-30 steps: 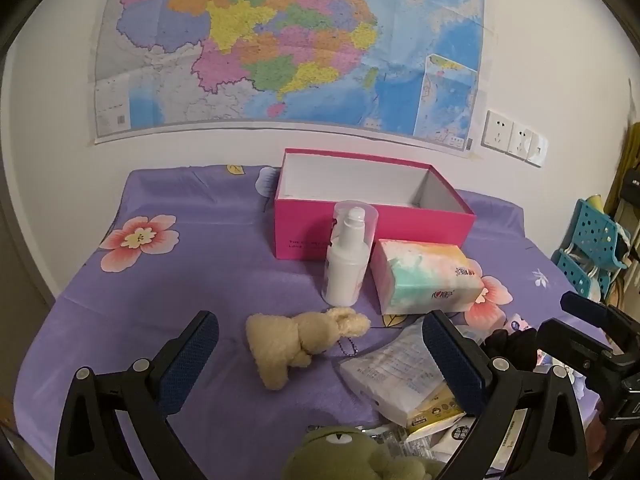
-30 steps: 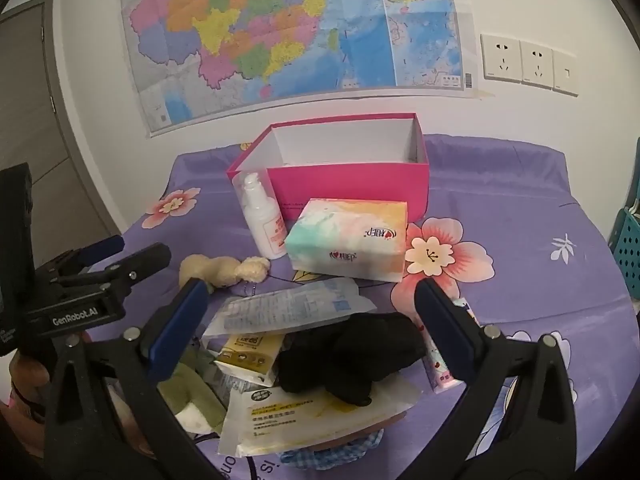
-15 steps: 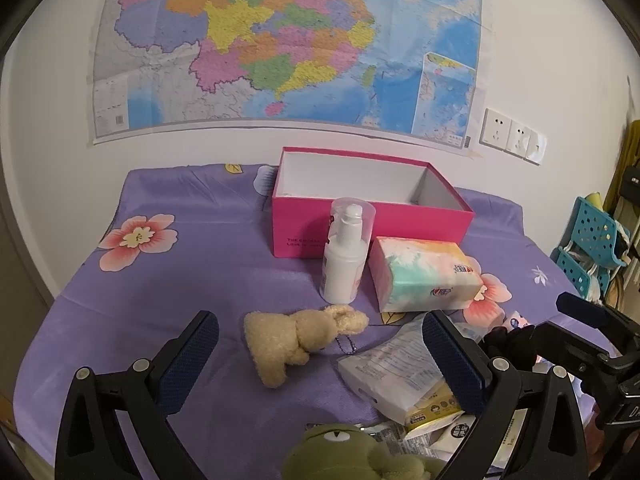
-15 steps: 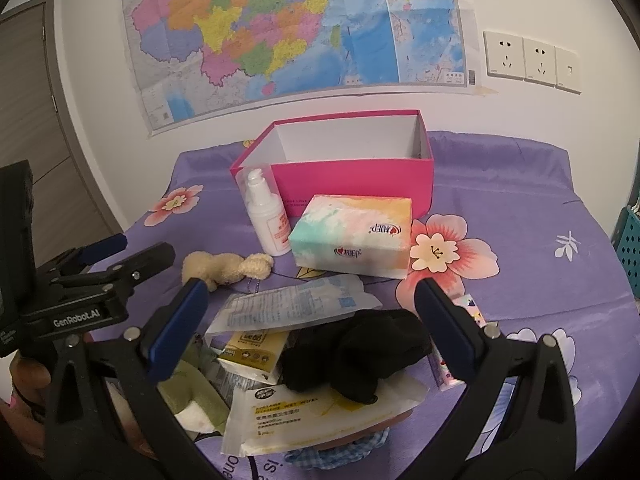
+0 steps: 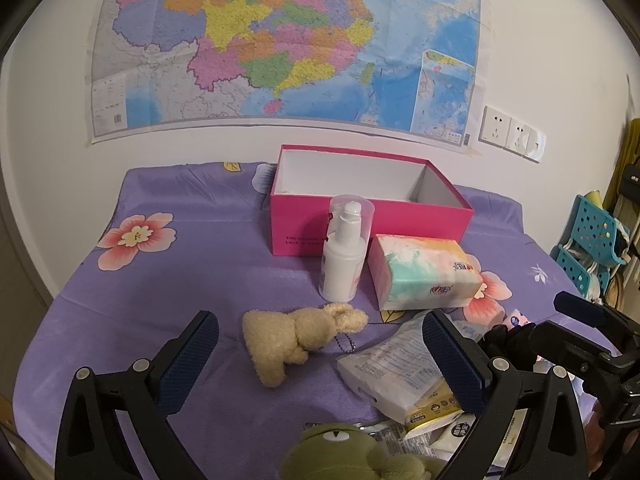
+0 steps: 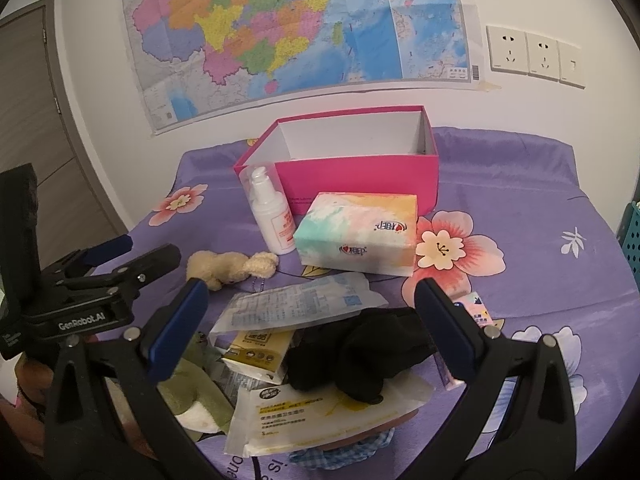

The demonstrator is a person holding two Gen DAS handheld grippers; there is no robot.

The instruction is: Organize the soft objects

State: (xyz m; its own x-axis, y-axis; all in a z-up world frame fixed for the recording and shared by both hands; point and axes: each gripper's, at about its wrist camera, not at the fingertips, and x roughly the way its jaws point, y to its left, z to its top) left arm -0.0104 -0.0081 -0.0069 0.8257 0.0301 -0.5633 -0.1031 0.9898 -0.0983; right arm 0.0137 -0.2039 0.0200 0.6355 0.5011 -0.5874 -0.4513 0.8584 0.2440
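Observation:
A cream plush rabbit (image 5: pixel 298 336) lies on the purple cloth, also in the right wrist view (image 6: pixel 228 266). A green plush toy (image 5: pixel 352 456) lies at the near edge. A black cloth bundle (image 6: pixel 360 352) rests on plastic packets (image 6: pixel 296 304). An open pink box (image 5: pixel 368 200) stands at the back, empty inside. My left gripper (image 5: pixel 320 356) is open and empty, just short of the rabbit. My right gripper (image 6: pixel 312 332) is open and empty above the black bundle.
A white pump bottle (image 5: pixel 346 256) and a tissue pack (image 5: pixel 424 272) stand in front of the box. A wet wipes pack (image 6: pixel 320 412) and checked cloth (image 6: pixel 340 448) lie near. A blue basket (image 5: pixel 592 248) stands off the table's right.
Both grippers have drifted slightly; the scene sits a little lower and nearer in the right wrist view. Nothing was picked up or moved.

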